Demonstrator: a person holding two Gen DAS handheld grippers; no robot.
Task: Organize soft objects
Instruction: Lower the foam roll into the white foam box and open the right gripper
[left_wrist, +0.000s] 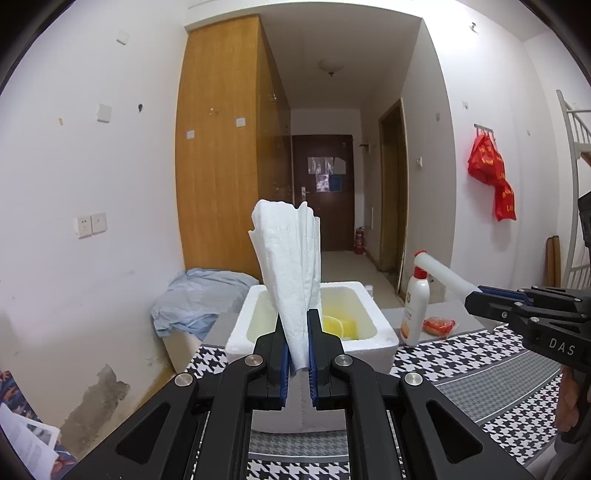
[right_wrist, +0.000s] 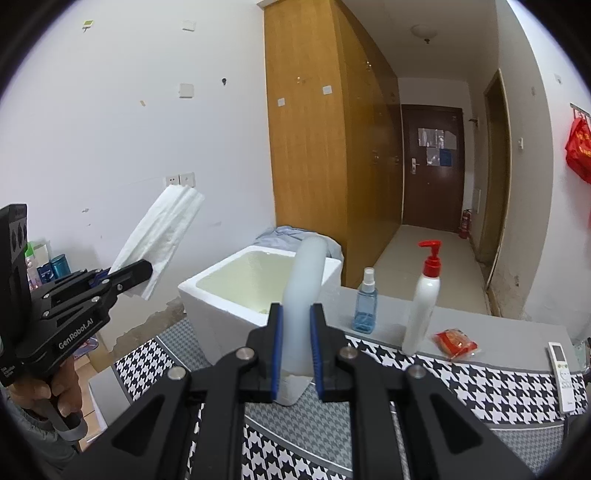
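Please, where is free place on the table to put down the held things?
Free: houndstooth cloth between foam box and remote control. Crowded: grey edge with spray bottle, pump bottle, red packet.

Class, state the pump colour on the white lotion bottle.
Red pump, clearest in the right wrist view.

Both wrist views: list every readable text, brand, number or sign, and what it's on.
"DAS": on the body of the right gripper.
"GenRobot.AI": on the body of the left gripper.
Red bags on the wall hook: yellow characters, too blurred to read.
Pump bottle: orange label shows in the left view, too small to read.
Papers on the brown door: unreadable.
Remote: markings too small.
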